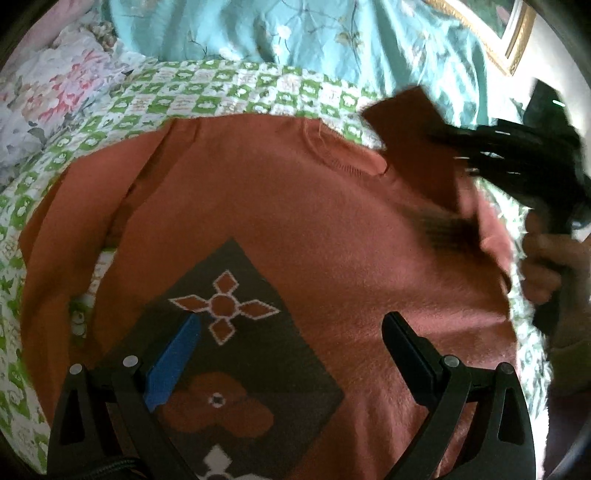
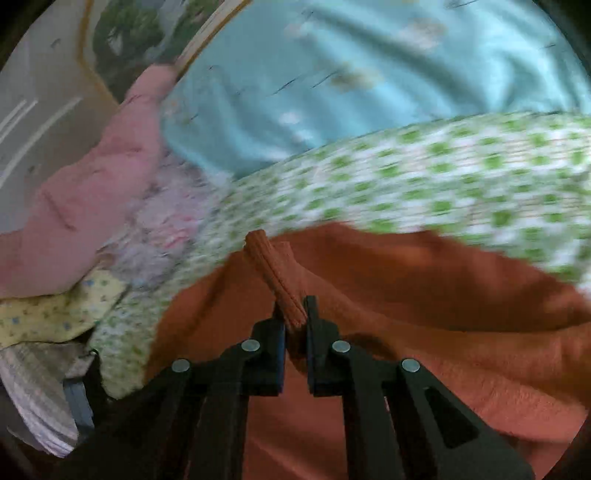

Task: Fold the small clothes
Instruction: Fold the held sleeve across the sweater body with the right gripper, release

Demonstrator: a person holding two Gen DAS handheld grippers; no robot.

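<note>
A small rust-orange sweater (image 1: 295, 206) with a dark diamond patch (image 1: 236, 354) lies flat on a green-and-white checked bedsheet (image 1: 236, 92). My left gripper (image 1: 291, 325) is open just above the sweater's front, holding nothing. My right gripper (image 2: 294, 314) is shut on the ribbed cuff of the sweater's sleeve (image 2: 273, 273) and holds it lifted. In the left wrist view the right gripper (image 1: 461, 155) is at the right, with the dark sleeve (image 1: 413, 133) raised over the sweater's shoulder.
A teal floral quilt (image 1: 295, 33) lies bunched behind the sheet. A pink garment (image 2: 92, 177) and yellow and grey cloths (image 2: 55, 317) lie at the left in the right wrist view. A gold-framed headboard (image 1: 517, 40) stands at the back.
</note>
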